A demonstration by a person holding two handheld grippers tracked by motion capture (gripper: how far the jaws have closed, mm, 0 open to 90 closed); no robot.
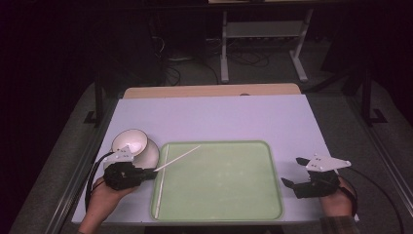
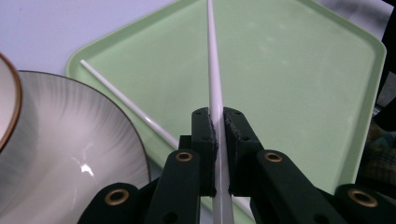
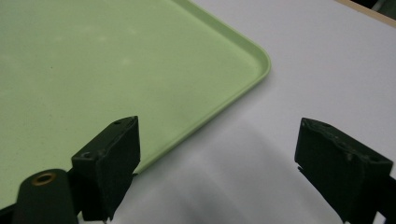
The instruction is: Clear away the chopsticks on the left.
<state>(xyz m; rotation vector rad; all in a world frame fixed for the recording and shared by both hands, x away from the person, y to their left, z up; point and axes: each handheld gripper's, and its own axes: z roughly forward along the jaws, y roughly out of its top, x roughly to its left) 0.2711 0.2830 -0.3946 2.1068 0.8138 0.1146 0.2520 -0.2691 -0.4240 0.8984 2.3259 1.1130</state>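
Chopstick (image 2: 214,84) clenched in left claw (image 2: 219,123) over tray (image 1: 253,204), right claw (image 3: 217,154) wide, empty.

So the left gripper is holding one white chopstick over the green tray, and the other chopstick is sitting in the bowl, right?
Not quite. The other chopstick lies on the green tray, not in the bowl, as the left gripper view shows. The left gripper does hold one white chopstick.

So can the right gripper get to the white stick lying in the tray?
Probably yes: the right gripper is open, and bare green tray lies between it and the lying chopstick. It's a long reach across, though.
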